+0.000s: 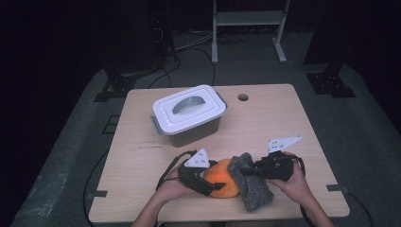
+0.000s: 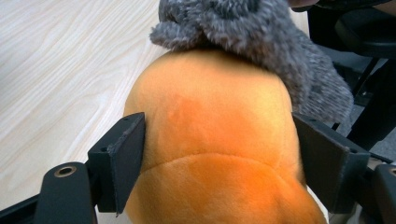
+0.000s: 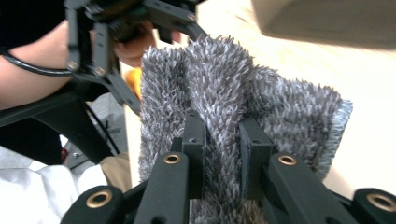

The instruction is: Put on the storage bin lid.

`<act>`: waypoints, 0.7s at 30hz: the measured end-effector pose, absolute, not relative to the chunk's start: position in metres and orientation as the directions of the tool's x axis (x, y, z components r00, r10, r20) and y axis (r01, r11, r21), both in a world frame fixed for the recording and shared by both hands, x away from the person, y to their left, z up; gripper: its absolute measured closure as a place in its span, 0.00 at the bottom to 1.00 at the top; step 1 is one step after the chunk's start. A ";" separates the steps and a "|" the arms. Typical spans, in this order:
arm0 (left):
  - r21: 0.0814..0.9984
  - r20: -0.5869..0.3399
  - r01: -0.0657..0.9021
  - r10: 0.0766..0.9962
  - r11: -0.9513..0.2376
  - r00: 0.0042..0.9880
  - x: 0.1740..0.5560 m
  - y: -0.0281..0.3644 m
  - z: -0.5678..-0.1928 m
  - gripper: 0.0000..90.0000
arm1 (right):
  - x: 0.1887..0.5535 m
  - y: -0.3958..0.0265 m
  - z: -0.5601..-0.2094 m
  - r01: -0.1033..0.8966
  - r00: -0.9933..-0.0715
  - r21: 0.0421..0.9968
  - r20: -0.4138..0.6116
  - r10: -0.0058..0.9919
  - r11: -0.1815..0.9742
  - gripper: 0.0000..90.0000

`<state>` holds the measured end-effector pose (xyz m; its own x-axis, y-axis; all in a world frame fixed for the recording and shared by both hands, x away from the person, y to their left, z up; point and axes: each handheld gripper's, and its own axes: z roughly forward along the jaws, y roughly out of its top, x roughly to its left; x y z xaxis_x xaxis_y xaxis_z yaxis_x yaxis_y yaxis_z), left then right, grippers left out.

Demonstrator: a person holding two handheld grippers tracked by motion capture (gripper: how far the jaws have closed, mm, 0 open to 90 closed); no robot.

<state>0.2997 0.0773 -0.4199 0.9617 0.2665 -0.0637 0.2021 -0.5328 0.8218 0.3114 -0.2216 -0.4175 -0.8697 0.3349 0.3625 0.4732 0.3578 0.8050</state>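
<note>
My left claw point(image 1: 208, 182) has its jaws around the orange plush toy point(image 1: 222, 183), one on each side, pressing its soft sides. The toy sits on the near part of the tabletop point(image 1: 142, 161), in the middle. My right claw point(image 1: 250, 171) is clenched on a fold of the fuzzy grey cloth point(image 1: 253, 187). The cloth drapes over the right side of the toy and hangs down onto the tabletop. A white-lidded box point(image 1: 189, 116) stands farther back, to the left.

light: bench point(image 1: 142, 156) lit from above, surroundings black | shadows: soft | blur: right gripper view's upper right out of focus
</note>
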 end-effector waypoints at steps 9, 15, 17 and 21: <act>0.824 -0.058 0.190 0.255 -0.534 0.965 0.299 0.076 -0.421 0.20 | 0.308 -0.220 -0.404 0.465 -0.864 0.827 0.345 0.368 0.315 0.84; 0.818 -0.023 0.162 0.250 -0.552 0.968 0.295 0.073 -0.421 0.20 | 0.305 -0.207 -0.407 0.445 -0.879 0.823 0.324 0.351 0.354 0.84; 0.815 -0.023 0.162 0.248 -0.556 0.968 0.295 0.074 -0.421 0.21 | 0.308 -0.213 -0.411 0.463 -0.869 0.816 0.342 0.358 0.345 0.84; 0.821 -0.043 0.180 0.255 -0.542 0.966 0.298 0.078 -0.423 0.21 | 0.313 -0.226 -0.419 0.499 -0.846 0.795 0.361 0.392 0.345 0.84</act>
<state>0.2980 0.0776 -0.4232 0.9659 0.2552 -0.0430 0.1797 -0.5419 0.8210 0.3129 -0.2256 -0.4194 -0.8462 0.3919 0.3610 0.4989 0.3448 0.7951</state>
